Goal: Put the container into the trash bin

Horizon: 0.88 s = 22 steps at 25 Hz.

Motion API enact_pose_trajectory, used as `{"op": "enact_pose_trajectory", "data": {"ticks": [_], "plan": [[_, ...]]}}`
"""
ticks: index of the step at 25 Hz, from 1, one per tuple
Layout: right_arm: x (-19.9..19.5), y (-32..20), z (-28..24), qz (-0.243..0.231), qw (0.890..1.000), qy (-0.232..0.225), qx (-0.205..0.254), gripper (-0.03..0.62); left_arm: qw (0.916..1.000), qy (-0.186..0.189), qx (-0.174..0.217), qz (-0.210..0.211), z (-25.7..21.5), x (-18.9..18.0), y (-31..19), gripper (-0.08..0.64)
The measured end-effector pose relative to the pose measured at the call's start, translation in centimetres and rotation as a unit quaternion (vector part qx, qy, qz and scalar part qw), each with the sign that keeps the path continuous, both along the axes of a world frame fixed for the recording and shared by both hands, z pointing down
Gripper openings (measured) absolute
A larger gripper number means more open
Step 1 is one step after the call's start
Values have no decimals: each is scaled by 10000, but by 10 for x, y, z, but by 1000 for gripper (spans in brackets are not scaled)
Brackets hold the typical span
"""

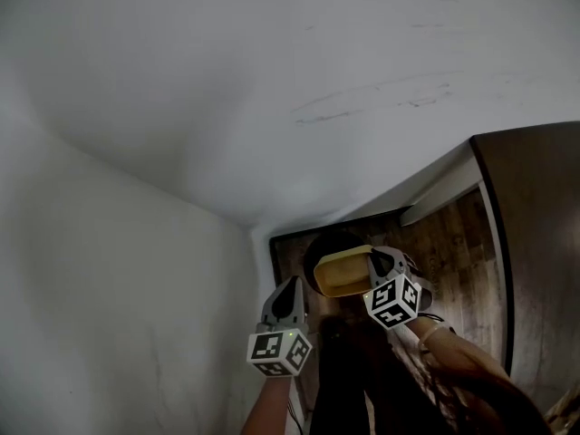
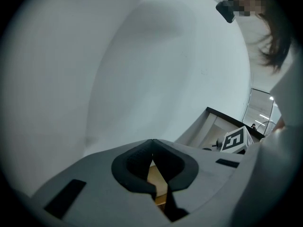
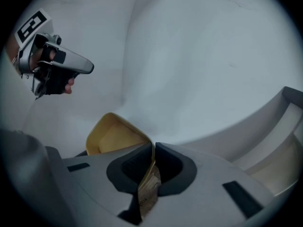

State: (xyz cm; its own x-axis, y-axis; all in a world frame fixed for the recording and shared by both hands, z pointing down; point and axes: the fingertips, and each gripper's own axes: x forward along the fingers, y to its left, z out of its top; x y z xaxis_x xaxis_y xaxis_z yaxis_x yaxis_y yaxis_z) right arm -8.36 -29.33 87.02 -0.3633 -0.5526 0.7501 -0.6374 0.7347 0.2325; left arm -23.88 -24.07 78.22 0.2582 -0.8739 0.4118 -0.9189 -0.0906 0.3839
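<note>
A yellow open container [image 1: 343,272] hangs in my right gripper [image 1: 373,263], which is shut on its thin wall. In the right gripper view the wall is pinched between the jaws of my right gripper [image 3: 152,149], and the container's mouth [image 3: 113,136] opens to the left. Just behind and below the container is a dark round trash bin [image 1: 314,254], mostly hidden by it. My left gripper [image 1: 292,286] hovers to the container's left with its jaws touching and nothing held. In the left gripper view, the left gripper [image 2: 152,142] has only wooden floor showing past its pads.
White walls [image 1: 272,80] meet in a corner right behind the bin. Dark wooden floor [image 1: 453,252] spreads to the right, edged by a white skirting board [image 1: 439,193] and a brown panel [image 1: 535,225]. A person's forearm [image 1: 458,356] is at the lower right.
</note>
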Motion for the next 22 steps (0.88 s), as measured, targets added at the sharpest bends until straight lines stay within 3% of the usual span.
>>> {"op": "enact_pose_trajectory", "data": {"ticks": [11,22], "plan": [[-20,-9,41,-36,9994,197,-274,37,9999,-95,60,110,20,-1,-26,20],[-26,-10,59,85,9981,92,-599,58,9998,-120,38,142,24,-7,-45,20]]}}
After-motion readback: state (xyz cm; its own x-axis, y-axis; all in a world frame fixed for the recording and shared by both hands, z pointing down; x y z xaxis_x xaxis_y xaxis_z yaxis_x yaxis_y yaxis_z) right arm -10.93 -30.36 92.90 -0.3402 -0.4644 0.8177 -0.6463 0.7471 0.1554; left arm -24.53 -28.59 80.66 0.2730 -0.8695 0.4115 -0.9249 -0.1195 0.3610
